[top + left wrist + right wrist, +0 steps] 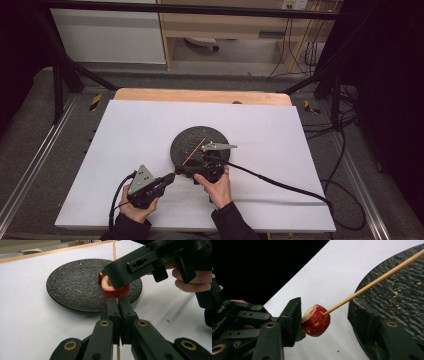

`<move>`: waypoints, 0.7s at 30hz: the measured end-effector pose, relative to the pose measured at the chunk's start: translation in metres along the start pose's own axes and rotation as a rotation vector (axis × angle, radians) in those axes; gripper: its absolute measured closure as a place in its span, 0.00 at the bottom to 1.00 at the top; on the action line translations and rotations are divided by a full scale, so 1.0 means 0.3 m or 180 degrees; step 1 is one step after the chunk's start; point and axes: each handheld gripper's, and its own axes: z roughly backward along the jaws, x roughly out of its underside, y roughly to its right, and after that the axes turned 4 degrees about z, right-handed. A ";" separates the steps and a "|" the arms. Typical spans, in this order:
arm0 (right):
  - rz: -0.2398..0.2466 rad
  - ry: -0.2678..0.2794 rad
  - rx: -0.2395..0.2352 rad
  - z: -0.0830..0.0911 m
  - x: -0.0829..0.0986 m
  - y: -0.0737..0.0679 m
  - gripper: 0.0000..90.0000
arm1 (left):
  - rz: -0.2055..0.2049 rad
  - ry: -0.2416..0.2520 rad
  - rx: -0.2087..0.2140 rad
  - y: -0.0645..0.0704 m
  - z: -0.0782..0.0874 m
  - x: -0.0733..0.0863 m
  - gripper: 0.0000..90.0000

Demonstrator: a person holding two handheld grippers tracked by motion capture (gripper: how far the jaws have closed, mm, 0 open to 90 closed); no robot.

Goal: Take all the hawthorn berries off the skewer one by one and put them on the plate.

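In the high view, a round black textured plate (pixel 200 142) sits near the middle of a white table top (pixel 125 130). A thin wooden skewer (pixel 194 151) slants across the plate's near half. The right gripper (pixel 181 171), held in the person's right hand (pixel 216 187), lies at the plate's near edge with its black cable (pixel 280 185) trailing off to the right. The left gripper (pixel 170 178), in the left hand (pixel 134 210), rests on the white surface just left of it, its tips close to the right gripper's.

In the left gripper view, the left gripper (pixel 119 305) has its two black jaws pressed together on the wooden skewer (pixel 114 250), which passes between them and runs up over the plate (pixel 72 282). A small red fruit piece with a pale cut face (pixel 113 291) sits on the skewer just beyond the jaw tips, above the plate's near rim. The right gripper's (pixel 117 277) jaw covers part of the fruit.

In the right gripper view, the right gripper (pixel 324 312) has its jaws standing apart, one on each side of the red fruit piece (pixel 315 321). The left-hand jaw looks to be against the fruit's pale cut face; the other jaw is clear of it. The skewer (pixel 374 281) enters the fruit and slants up to the right over the plate (pixel 402 290).
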 end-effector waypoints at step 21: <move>-0.0235 -0.0034 -0.0253 0.022 -0.037 0.005 0.80 | -0.0015 0.0076 0.0000 0.004 0.008 -0.006 0.98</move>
